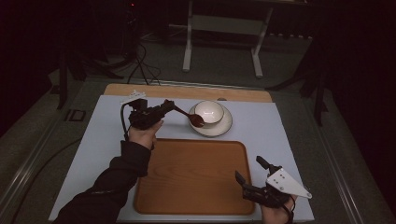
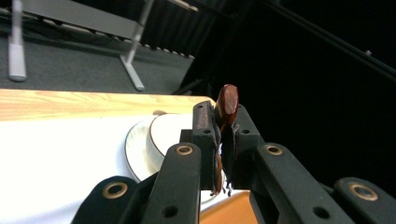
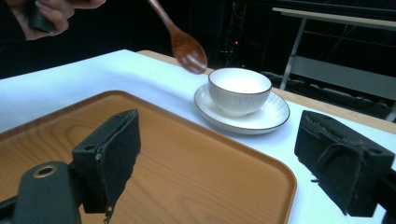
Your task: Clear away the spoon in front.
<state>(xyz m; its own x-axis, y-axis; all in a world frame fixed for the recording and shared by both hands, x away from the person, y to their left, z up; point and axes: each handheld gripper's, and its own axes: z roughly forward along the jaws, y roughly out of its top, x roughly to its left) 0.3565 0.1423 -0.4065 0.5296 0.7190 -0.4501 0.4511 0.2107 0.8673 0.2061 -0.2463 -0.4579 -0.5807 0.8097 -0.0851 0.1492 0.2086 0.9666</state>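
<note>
High view: our left gripper (image 1: 164,108) clamps the spoon (image 1: 190,116) over the saucer (image 1: 219,128) — a loose handle could clip the bowl (image 1: 208,112) (right gripper (image 1: 252,171) gapes, empty).

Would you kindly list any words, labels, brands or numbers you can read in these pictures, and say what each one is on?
None can be read: the bowl, saucer, spoon, tray and white mat are plain, and the left gripper and right gripper bear no legible marking.
</note>
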